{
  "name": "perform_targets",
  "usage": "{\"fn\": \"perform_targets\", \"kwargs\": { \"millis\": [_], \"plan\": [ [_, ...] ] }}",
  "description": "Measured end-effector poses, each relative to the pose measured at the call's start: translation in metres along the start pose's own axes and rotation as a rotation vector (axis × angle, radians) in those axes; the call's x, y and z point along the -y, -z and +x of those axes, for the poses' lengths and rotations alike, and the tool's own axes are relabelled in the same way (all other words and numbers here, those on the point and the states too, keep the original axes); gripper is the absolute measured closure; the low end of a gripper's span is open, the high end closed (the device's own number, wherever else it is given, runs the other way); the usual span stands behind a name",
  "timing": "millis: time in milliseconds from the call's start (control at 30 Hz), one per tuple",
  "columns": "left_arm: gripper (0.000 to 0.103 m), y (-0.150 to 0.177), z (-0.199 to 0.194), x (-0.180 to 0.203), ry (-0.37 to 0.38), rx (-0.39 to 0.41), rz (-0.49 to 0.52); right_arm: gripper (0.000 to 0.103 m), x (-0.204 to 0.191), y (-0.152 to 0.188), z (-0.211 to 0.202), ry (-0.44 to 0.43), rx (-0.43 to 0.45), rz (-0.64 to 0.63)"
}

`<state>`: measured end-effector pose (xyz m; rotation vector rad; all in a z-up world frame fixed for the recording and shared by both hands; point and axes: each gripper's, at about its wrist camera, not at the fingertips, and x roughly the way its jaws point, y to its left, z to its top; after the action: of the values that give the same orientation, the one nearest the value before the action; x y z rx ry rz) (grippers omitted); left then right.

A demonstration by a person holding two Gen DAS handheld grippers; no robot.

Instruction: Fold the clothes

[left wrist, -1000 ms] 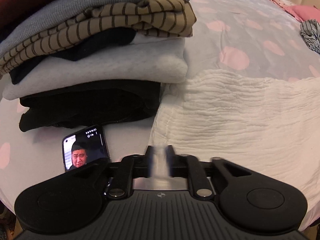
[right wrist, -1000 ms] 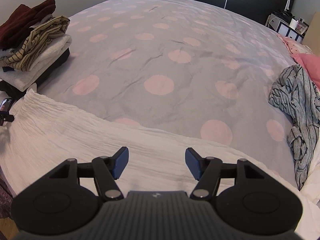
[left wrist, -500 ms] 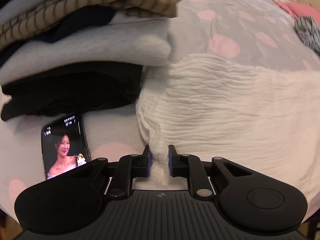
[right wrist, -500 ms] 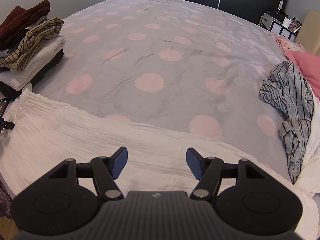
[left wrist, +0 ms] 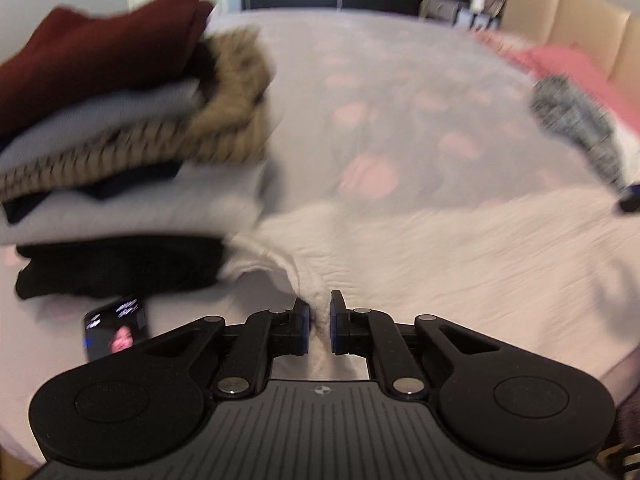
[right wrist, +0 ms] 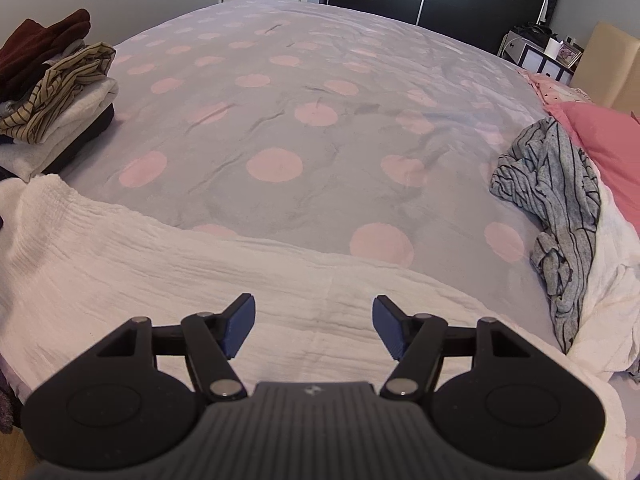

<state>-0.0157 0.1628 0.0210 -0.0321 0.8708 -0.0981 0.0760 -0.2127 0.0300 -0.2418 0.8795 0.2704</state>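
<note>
White crinkled cloth (left wrist: 440, 256) lies spread along the near edge of the spotted bedspread (right wrist: 280, 120). The left gripper (left wrist: 319, 322) pinches a bunched corner of it beside the stack of folded clothes (left wrist: 120, 128). The right gripper (right wrist: 313, 326) hovers over the cloth, jaws spread wide.

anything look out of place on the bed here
Yes: a phone with its screen lit lies on the bedspread beside the stack of folded clothes, close to the white garment that the left tool is pinching. A striped grey garment lies crumpled by the pink pillow.
</note>
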Motion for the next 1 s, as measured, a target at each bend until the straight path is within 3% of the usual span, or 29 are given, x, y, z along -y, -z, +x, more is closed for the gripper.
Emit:
{"fn": "perform_targets", "kwargs": {
  "millis": [300, 400, 533, 667, 800, 900, 1000],
  "plan": [
    [0.096, -0.037, 0.017, 0.100, 0.207, 0.098, 0.124, 0.034, 0.006, 0.013, -0.008, -0.016, -0.011, 0.049],
    [0.096, -0.037, 0.022, 0.130, 0.271, 0.086, 0.153, 0.034, 0.002, 0.018, -0.011, -0.040, -0.011, 0.053],
    [0.094, -0.021, 0.044, 0.153, 0.327, -0.002, 0.171, 0.034, -0.007, 0.028, -0.009, -0.043, -0.020, 0.002],
    [0.081, -0.004, 0.065, 0.176, 0.382, -0.092, 0.188, 0.034, -0.001, 0.037, -0.002, -0.034, -0.045, -0.002],
    [0.055, 0.004, 0.051, 0.171, 0.464, -0.082, 0.181, 0.034, 0.005, 0.047, 0.004, -0.025, -0.071, -0.005],
    [0.055, 0.005, 0.037, 0.164, 0.501, -0.054, 0.199, 0.034, 0.010, 0.052, 0.007, -0.039, -0.075, 0.011],
    [0.054, 0.010, 0.030, 0.158, 0.469, -0.059, 0.264, 0.034, 0.012, 0.052, 0.005, -0.111, -0.050, 0.056]
  ]
}}
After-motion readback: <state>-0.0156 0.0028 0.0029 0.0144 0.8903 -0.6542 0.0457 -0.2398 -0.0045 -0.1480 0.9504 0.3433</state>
